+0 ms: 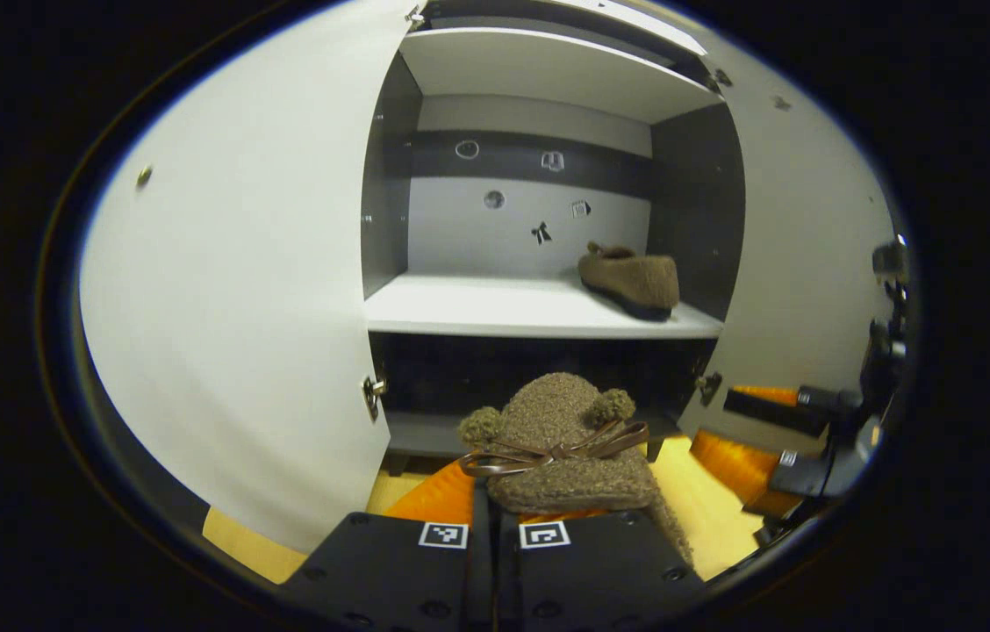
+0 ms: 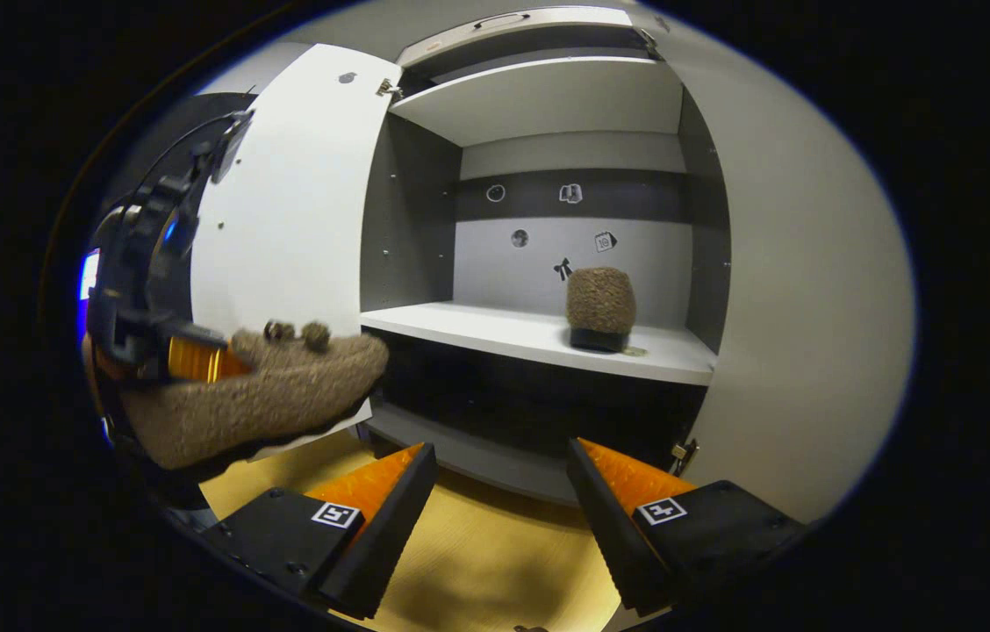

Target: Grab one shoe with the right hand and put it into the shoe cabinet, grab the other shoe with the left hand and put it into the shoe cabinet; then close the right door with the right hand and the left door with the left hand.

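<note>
Left gripper (image 1: 495,518) seemingly clamps shoe (image 1: 561,456); right gripper (image 2: 502,491) wide.

Held shoe (image 1: 567,456): fuzzy brown w/ pom-poms, darker brown bow. Shelved shoe (image 1: 631,279): same brown, black sole. Cabinet doors (image 1: 232,325) & shelf (image 1: 530,307) white; side walls grey; back panel (image 1: 530,189) grey w/ dark band, small stickers. Floor (image 2: 495,562) pale yellow wood.

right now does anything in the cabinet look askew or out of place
Nothing stands out. One shoe sits flat on the middle shelf near the right wall; the other shoe is held level in the left gripper. Both doors hang open.
</note>
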